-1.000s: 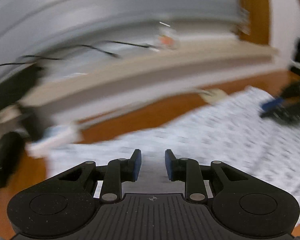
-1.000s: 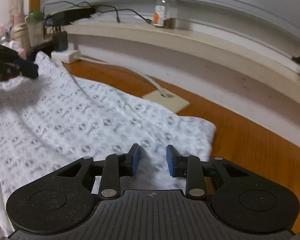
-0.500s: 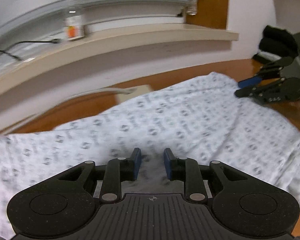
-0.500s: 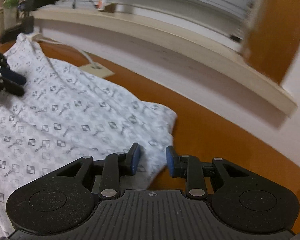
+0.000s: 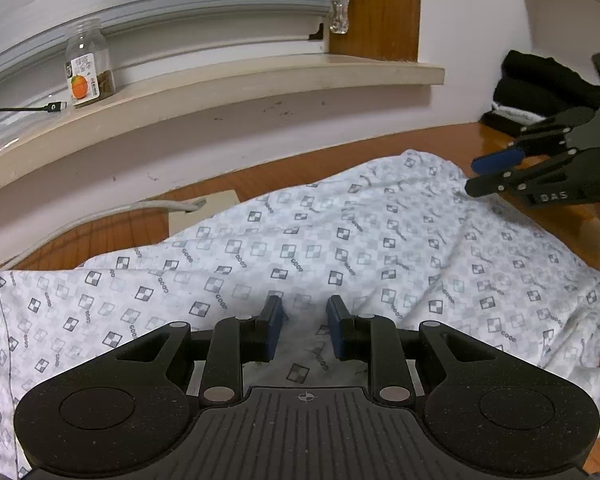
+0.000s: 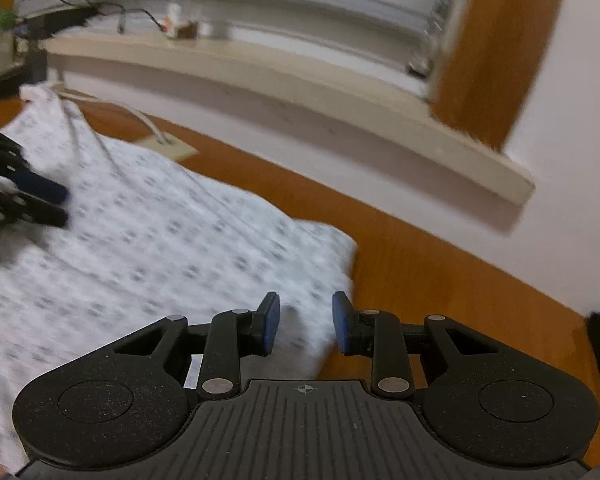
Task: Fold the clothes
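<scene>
Right now my left tongs [image 5: 303, 330] stand apart, gripping nothing, low over the white cotton garment printed with small grey checked squares [image 5: 340, 240]. My right tongs [image 6: 305, 328] are likewise apart and empty above that garment's corner [image 6: 324, 256]; their view is blurred, so the print smears and I cannot tell whether the pads touch cloth. Both tong bodies hide the nearest fabric. Rumpled in soft folds, the garment lies spread across the orange-brown wooden surface [image 5: 112, 232], partly covering a beige flat square [image 5: 216, 204] near the wall.
</scene>
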Action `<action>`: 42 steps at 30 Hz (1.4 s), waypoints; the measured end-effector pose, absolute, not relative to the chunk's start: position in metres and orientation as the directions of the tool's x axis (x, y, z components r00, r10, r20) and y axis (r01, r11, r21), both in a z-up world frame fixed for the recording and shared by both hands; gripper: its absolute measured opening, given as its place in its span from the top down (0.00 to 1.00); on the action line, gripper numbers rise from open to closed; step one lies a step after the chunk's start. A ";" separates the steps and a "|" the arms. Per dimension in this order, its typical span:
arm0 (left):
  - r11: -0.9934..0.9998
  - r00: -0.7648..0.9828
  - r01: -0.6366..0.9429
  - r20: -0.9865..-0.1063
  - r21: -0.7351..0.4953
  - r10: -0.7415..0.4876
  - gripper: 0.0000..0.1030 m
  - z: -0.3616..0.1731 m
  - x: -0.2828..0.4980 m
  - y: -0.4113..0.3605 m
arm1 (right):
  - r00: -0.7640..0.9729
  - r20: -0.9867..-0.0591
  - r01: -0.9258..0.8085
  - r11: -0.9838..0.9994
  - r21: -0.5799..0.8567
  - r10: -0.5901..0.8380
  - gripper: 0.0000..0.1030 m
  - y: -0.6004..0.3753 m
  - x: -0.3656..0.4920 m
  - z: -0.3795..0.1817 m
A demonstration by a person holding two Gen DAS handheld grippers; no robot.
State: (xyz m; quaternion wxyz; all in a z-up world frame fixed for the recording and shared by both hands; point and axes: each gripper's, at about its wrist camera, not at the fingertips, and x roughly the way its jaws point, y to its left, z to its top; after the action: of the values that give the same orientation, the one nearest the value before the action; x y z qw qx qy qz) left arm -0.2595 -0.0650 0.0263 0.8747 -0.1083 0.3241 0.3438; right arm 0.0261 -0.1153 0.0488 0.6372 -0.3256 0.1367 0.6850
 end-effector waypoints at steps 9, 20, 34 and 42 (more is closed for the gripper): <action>0.740 0.555 -0.672 -0.640 0.033 0.532 0.74 0.028 -0.264 -0.066 | -0.089 -0.624 -0.940 -0.272 -0.205 0.777 0.69 -0.122 -0.045 0.058; 0.647 0.481 -0.760 -0.615 0.062 0.625 0.74 0.054 -0.339 -0.037 | -0.194 -0.572 -0.884 -0.395 -0.249 0.797 0.63 -0.148 -0.120 0.087; 0.541 0.388 -0.839 -0.639 0.054 0.664 0.70 0.052 -0.420 0.004 | -0.227 -0.585 -0.871 -0.431 -0.235 0.778 0.63 -0.141 -0.146 0.080; 0.554 0.397 -0.831 -0.649 0.046 0.649 0.70 0.051 -0.425 -0.006 | -0.331 -0.611 -0.855 -0.502 -0.127 0.719 0.58 -0.120 -0.188 0.058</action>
State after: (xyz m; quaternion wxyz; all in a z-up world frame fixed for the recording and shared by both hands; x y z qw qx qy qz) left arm -0.4254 -0.0061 0.0506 0.8232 -0.1443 0.3154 0.4494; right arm -0.1881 -0.1201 0.0581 0.4869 -0.3120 0.1092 0.8085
